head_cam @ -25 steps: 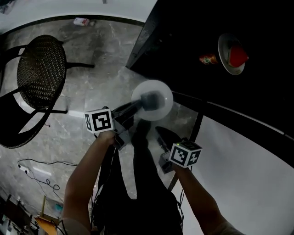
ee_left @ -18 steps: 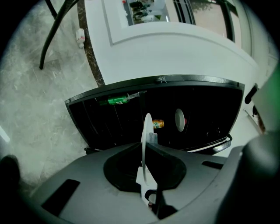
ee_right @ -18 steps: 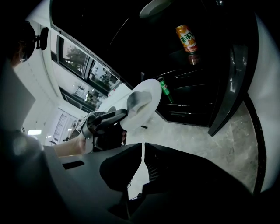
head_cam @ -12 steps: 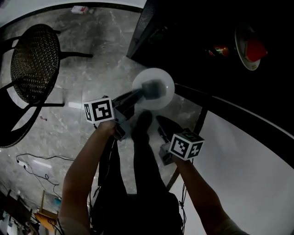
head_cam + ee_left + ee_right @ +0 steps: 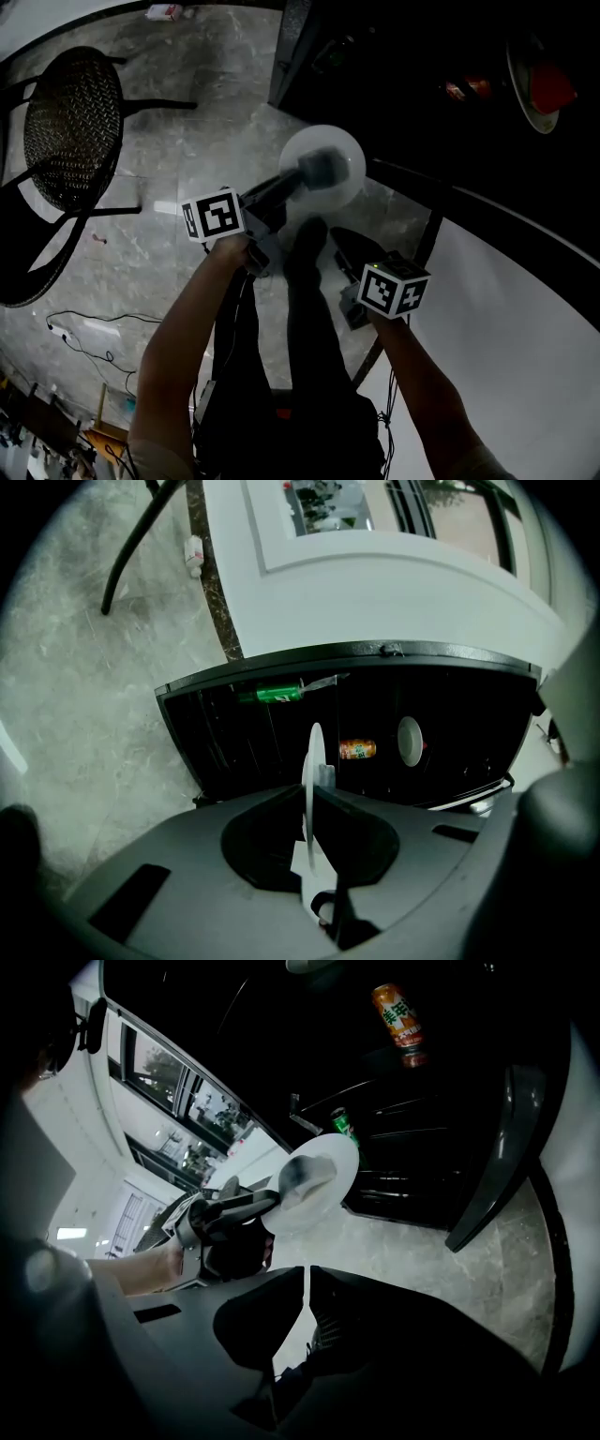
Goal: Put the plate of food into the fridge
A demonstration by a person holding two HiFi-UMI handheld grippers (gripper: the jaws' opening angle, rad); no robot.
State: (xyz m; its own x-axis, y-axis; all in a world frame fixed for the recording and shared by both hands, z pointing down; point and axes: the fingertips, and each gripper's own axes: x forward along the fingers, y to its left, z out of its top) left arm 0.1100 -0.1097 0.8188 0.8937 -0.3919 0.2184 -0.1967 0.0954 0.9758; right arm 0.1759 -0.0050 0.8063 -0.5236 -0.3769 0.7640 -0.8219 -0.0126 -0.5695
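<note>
Well, not much has changed in the last moment. The left gripper [image 5: 316,794] is still clamped tight on the rim of the white plate [image 5: 342,150] and carries it roughly level, just outside the lower front of the open fridge [image 5: 281,66]. I can see no food on it from where I stand. The right gripper [image 5: 307,1274] hangs beside it with nothing in it, its jaws all but touching.

What has shifted is the head view. The red-topped plate [image 5: 542,89] already on a shelf inside has slid toward the upper right corner of that view, with the can [image 5: 357,750] just beside it. The held plate, meanwhile, keeps its place before the opening.

I'd say the approach is still running and nothing has been let go. The carried plate has yet to cross into the fridge, and the shelf space beside the can looks free for it.
</note>
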